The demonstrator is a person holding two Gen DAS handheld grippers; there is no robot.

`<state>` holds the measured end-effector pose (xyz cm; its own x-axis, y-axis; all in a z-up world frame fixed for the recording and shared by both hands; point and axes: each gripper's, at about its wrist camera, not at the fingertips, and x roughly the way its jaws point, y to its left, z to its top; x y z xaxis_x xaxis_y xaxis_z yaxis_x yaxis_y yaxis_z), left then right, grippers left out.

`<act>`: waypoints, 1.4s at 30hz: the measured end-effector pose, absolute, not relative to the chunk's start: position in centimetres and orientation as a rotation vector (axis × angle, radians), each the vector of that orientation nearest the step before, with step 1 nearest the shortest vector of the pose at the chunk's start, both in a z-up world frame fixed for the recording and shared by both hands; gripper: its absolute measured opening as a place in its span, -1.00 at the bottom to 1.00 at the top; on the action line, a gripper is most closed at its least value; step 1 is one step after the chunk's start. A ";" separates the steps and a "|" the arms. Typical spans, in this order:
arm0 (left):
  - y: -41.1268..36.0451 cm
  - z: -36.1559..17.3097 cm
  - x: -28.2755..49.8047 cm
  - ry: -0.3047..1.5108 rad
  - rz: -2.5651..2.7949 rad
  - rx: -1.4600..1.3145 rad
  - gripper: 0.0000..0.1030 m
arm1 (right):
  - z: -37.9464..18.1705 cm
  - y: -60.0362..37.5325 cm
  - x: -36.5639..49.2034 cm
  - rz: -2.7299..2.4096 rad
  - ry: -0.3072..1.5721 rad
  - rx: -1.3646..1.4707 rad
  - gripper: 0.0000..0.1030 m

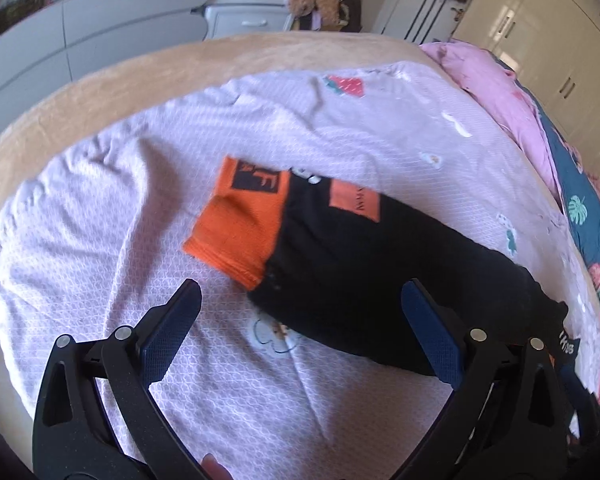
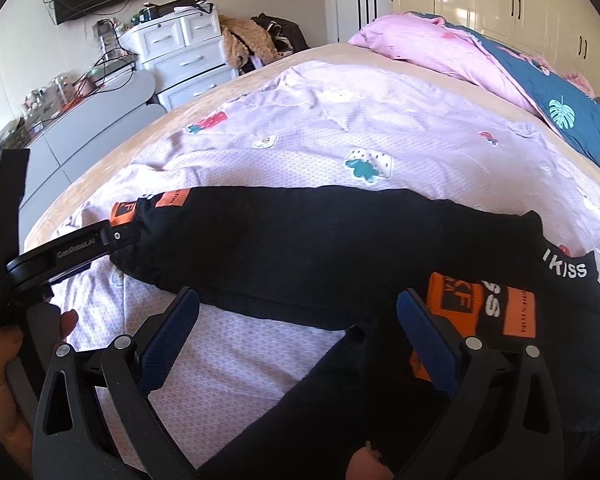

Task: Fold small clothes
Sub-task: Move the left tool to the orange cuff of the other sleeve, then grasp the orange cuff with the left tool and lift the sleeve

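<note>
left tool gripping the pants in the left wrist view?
No: the left tool is open, its fingers spread apart above the lilac bedspread, with the black pants lying unpinched between them.

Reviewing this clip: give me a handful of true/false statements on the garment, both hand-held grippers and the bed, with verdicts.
1. The black pants lie on the lilac bedspread. True.
2. The left hand-held gripper is clamped on the orange cuff. False: its fingers are spread apart, holding nothing.
3. The right hand-held gripper is open above the pants. True.
4. The waistband carries white lettering. True.
5. The cuffs are green. False: they are orange.
6. A pink quilt is bunched at the bed's far side. True.
</note>
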<state>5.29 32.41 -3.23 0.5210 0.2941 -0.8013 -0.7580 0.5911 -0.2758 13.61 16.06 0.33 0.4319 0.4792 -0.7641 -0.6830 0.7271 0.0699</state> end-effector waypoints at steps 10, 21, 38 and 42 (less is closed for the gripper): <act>34.4 -4.9 5.8 0.742 0.700 -0.733 0.53 | -1.0 14.4 13.4 0.713 0.892 -0.213 0.91; 33.7 -1.7 5.1 0.576 0.624 -0.706 -0.86 | -0.7 9.2 13.3 0.630 0.894 -0.128 0.91; 26.7 3.8 7.5 0.490 0.414 -0.598 -0.88 | 0.7 -2.2 11.8 0.427 0.859 0.013 0.91; 24.5 5.1 8.5 0.500 0.365 -0.572 -0.89 | 1.4 -4.9 11.2 0.401 0.852 0.042 0.91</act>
